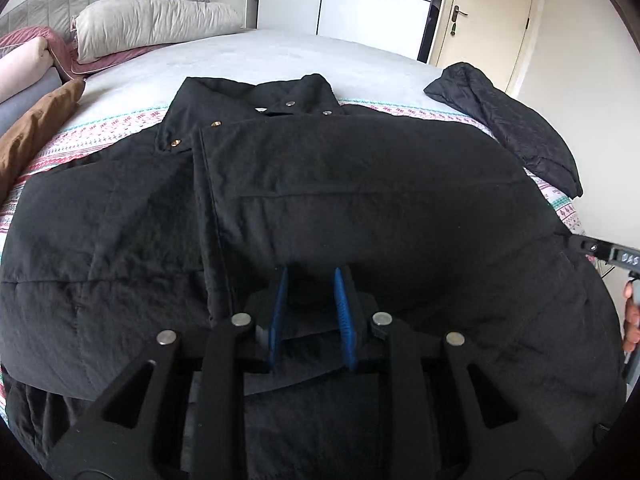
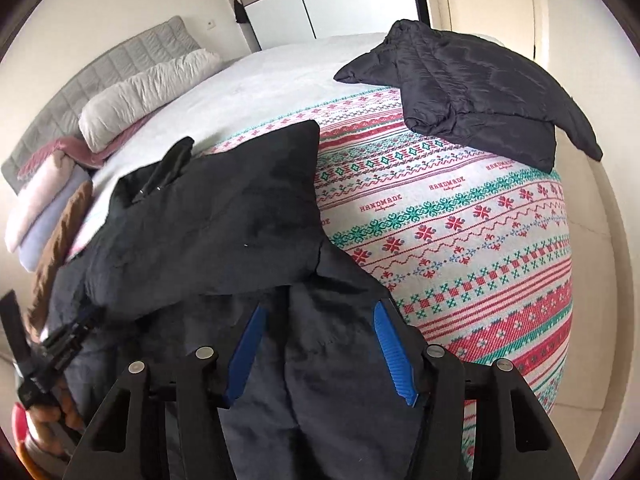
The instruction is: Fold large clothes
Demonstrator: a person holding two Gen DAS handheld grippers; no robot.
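A large black jacket (image 1: 340,184) with brass snaps lies spread on the bed, collar at the far side, one front panel folded over the middle. My left gripper (image 1: 310,276) hovers at the jacket's near hem, its blue pads (image 1: 278,312) apart with a fold of black cloth between them. My right gripper (image 2: 318,308) is open over the jacket's right edge (image 2: 224,216), with dark cloth lying between its blue pads (image 2: 390,340). The right gripper also shows at the right edge of the left wrist view (image 1: 600,250).
A patterned red, green and white blanket (image 2: 460,220) covers the bed under the jacket. A folded dark quilted jacket (image 2: 472,84) lies at the far right corner. Pillows (image 1: 152,24) and a brown garment (image 1: 36,128) lie at the left. A door (image 1: 488,16) stands behind.
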